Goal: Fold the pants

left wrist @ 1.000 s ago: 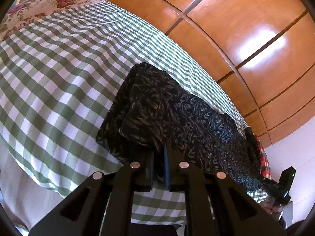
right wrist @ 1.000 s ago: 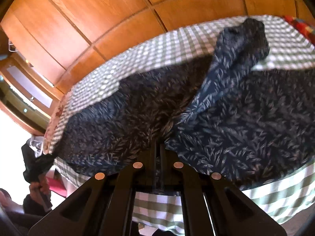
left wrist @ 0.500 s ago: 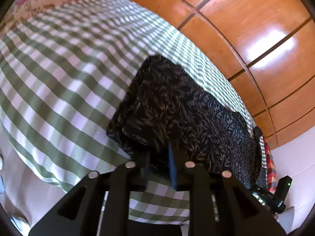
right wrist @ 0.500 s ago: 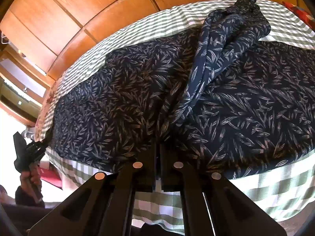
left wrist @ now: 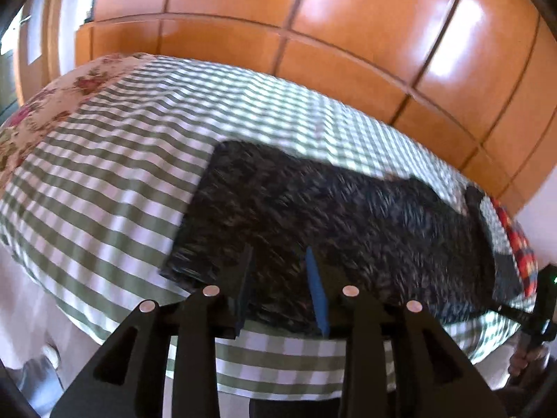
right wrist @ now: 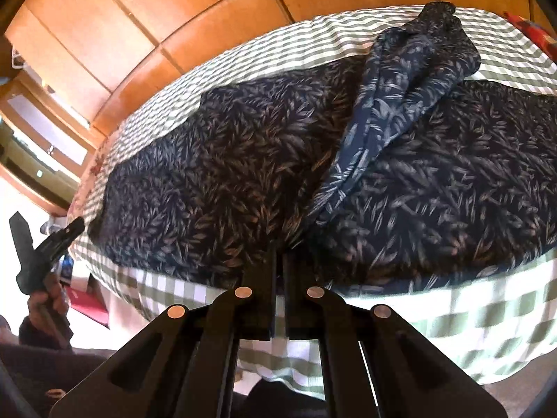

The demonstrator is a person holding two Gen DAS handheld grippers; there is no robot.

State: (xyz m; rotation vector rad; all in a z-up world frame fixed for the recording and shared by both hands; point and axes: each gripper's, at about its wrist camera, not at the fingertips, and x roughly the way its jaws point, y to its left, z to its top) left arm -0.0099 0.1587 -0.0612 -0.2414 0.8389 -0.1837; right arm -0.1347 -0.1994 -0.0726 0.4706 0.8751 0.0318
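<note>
Leaf-printed dark pants [right wrist: 243, 174] lie rumpled; left hand-held gripper [left wrist: 282, 271] just opened narrowly, right hand-held gripper [right wrist: 279, 261] pinches their edge.

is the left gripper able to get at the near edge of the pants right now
Probably yes. The left gripper has just been opening, its jaws now apart with nothing pinched between them, and the near edge of the leaf-print pants lies right ahead of its fingertips on the checked bedcover, nothing in between.

You are seeing glare shining on the wooden wardrobe doors [left wrist: 449, 59], motion blur smearing the pants [left wrist: 348, 216], and fisheye distortion bending every edge.
</note>
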